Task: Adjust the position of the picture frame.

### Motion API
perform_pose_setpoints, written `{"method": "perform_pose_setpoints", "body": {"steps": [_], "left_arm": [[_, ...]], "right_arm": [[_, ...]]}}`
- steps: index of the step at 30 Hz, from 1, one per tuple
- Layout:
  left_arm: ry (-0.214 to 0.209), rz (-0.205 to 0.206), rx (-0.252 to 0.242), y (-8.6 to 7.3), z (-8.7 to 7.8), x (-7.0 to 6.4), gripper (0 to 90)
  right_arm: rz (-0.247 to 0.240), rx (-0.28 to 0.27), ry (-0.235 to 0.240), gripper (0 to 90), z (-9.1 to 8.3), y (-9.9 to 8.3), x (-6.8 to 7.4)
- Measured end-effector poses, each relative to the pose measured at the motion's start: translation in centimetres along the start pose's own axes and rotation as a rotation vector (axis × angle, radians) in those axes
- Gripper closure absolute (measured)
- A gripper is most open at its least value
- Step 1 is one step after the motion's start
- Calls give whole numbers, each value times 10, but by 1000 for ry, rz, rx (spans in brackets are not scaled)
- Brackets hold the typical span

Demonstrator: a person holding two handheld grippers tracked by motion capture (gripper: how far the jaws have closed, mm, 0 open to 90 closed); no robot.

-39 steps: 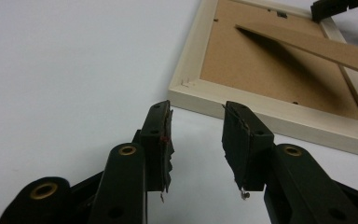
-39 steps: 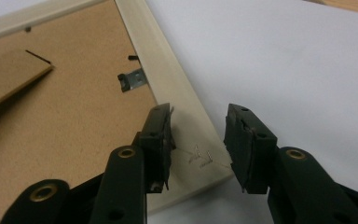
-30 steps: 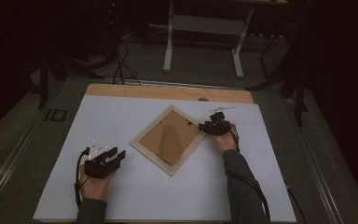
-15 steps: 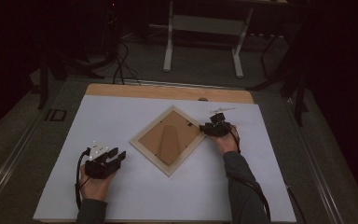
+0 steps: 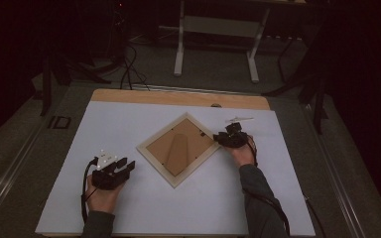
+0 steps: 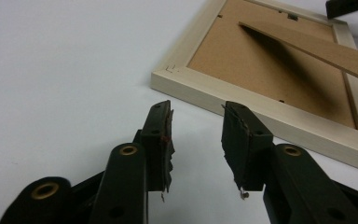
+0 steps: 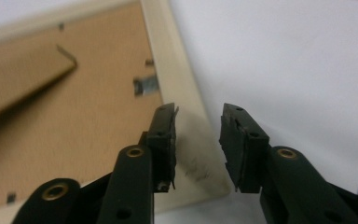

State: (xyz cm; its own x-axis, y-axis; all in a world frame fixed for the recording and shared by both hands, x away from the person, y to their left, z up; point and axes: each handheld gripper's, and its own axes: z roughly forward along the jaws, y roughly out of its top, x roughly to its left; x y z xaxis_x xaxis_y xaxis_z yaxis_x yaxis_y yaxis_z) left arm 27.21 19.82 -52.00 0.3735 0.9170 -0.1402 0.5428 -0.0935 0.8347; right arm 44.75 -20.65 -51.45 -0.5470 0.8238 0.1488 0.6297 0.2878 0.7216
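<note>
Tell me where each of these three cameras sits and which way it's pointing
High view: above the person's side, facing forward and down on the white table; both forearms, left gripper and right gripper show.
Left gripper view: on the left gripper, looking along its open jaws toward the picture frame.
Right gripper view: on the right gripper, jaws open over the frame's corner.
Shared: all three see the frame lying back-up.

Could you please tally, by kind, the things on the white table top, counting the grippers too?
Picture frame, lying face down: 1
Hand-held gripper: 2, the left and the right
Small pale item beyond the right one, too small to identify: 1
Total: 4
</note>
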Motion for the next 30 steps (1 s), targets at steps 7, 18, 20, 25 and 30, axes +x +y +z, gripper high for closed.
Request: {"method": "perform_pose_setpoints", "body": {"steps": [7,18,20,25,30], "left_arm": [[-32,22,36,-1,7,-6,789],[-63,45,128,0,29,-19,900],[-66,43,129,0,31,-20,900],[-75,62,149,2,40,-30,900],[-73,87,174,5,49,-35,900]], "right_arm": [[6,-12,-62,869,-5,5,-7],[12,37,-76,898,2,0,-9],[10,40,-74,898,1,0,-9],[13,52,-74,898,2,0,-11],[16,64,-73,898,4,-1,-13]]}}
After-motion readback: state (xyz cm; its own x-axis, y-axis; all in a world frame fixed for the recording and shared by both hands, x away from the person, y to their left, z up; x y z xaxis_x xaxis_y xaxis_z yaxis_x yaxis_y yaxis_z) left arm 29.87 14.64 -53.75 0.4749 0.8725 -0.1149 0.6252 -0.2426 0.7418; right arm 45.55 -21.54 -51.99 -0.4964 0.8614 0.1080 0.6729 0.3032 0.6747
